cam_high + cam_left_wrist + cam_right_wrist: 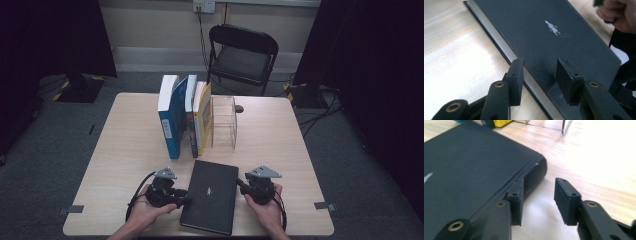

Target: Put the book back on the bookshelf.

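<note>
- Left gripper (184,198) sat at the left long edge of the black book (210,196), which lay flat on the table (125,150) at the near edge, between both hands.
- Left fingers (515,80) were spread, straddling the page edge: one pad outboard over bare table, the other above the cover. Neither pad looked pressed on anything.
- Risk: if the lower finger failed to get under the book, closing would only pinch the top cover, and it would flap open on a lift.
- Book sat flush on the wood, no visible gap beneath it. A finger driven in flat could shove the book toward the right gripper rather than slip under.
- Right gripper (245,187) was at the spine side, near the far corner. Its fingers (566,200) were also spread: one lay against the spine, the other stood clear over bare table. No pinch there yet.
- Risk: both fingers sat beside the spine rather than across it; closing there would catch only air or skid off the rounded spine.
- Uneven grips would tilt the book and let it slide out, likely off the near table edge.
- Beyond the fingertips stood upright books (182,115) and a clear acrylic stand (224,122), just beside each other; a forward shove of the black book could topple them.
</note>
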`<state>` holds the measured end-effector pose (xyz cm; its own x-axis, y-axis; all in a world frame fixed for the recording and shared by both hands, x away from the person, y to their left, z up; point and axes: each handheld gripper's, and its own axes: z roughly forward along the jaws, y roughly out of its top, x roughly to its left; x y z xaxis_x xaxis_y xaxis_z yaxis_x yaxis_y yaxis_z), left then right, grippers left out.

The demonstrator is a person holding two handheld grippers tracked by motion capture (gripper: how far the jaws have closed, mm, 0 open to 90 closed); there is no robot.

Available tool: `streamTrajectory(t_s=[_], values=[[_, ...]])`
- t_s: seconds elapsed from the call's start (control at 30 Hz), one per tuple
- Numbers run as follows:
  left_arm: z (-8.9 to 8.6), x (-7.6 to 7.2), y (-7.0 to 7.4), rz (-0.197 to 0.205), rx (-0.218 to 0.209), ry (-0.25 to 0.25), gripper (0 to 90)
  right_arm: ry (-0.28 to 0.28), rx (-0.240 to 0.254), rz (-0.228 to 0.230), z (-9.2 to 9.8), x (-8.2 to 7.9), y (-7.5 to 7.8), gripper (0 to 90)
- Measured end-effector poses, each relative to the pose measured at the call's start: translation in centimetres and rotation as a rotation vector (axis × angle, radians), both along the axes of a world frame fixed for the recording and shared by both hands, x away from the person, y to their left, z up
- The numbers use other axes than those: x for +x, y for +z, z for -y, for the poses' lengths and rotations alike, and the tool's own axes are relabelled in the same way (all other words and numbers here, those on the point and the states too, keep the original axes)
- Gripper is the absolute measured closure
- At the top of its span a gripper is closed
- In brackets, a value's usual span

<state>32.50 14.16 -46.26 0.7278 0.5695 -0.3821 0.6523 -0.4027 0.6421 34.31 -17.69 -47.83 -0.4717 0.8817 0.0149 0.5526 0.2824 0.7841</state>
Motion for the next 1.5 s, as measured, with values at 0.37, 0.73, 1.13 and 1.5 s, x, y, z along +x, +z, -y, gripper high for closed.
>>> streamTrajectory(t_s=[0.37, 0.73, 1.13, 1.5], values=[[-0.3, 1.5, -0.6, -0.04, -0.062, 0.083, 49.5, 0.031, 0.043, -0.013, 0.4, -0.1, 0.4, 45.4], [1.3, 4.2, -1.4, -0.056, -0.086, 0.13, 43.5, 0.156, 0.116, -0.025, -0.6, -3.0, 1.0, 39.4], [1.1, 3.8, -1.7, -0.061, -0.112, 0.138, 44.8, 0.174, 0.124, -0.046, -2.0, -3.1, 0.6, 38.6], [0.8, 3.9, -1.8, -0.174, -0.178, 0.183, 45.0, 0.181, 0.153, -0.046, -1.6, -2.9, 0.2, 37.7]])
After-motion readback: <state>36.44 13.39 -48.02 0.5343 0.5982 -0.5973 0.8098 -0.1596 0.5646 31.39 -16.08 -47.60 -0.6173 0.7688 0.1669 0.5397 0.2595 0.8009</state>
